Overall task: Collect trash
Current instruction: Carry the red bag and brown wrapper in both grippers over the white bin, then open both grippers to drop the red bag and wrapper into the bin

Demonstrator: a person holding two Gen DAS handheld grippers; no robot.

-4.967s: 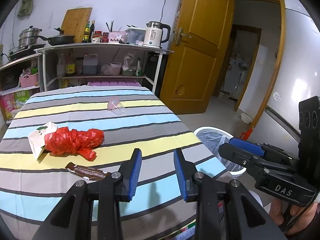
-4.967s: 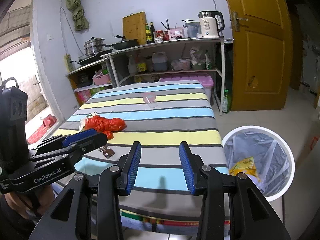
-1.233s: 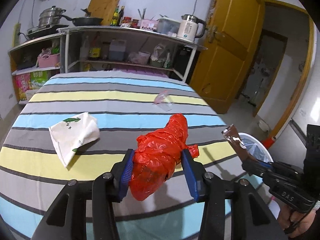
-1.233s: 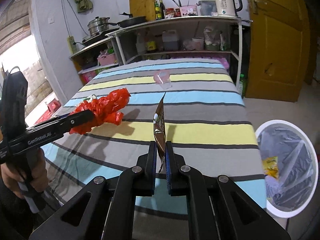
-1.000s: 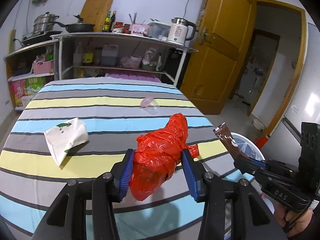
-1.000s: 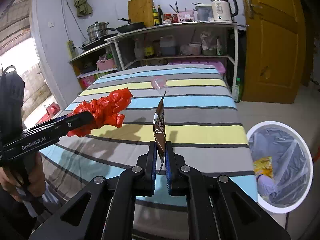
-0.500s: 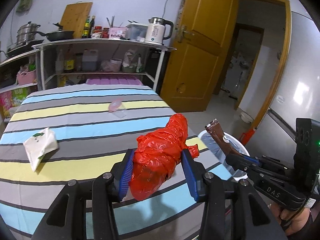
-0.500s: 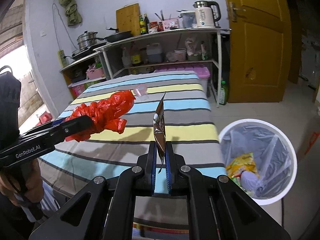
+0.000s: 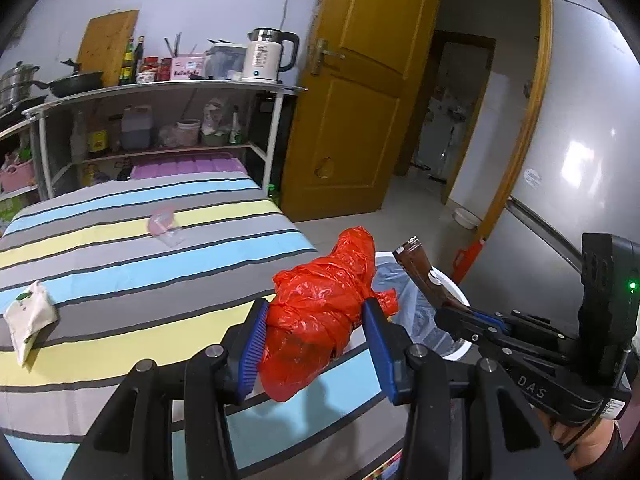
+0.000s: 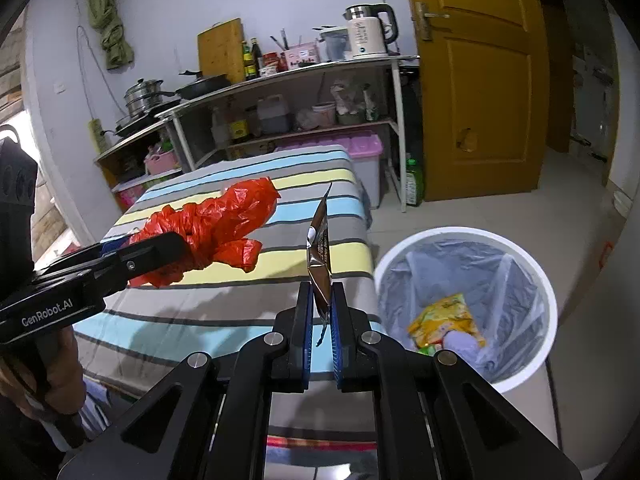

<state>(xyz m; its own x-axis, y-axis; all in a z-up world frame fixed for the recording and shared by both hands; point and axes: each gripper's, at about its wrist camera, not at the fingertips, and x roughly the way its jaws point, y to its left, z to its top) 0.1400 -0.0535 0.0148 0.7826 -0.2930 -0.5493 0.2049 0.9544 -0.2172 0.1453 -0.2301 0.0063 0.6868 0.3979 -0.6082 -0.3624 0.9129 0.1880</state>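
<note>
Jaws of my left gripper (image 9: 314, 336) clamp the red bag (image 9: 320, 312) above the table (image 9: 120, 264) edge; my right gripper (image 10: 320, 320) pinches a wrapper (image 10: 320, 256) upright beside the bin (image 10: 464, 304).

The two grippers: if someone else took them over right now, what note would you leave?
Left gripper: shut on the red plastic bag, held above the table edge.
Right gripper: shut on the brown wrapper.
White bin stands on the floor beside the table, some trash already inside.
Left to do: drop both in, then collect the white packet and clear plastic scrap from the striped table.
</note>
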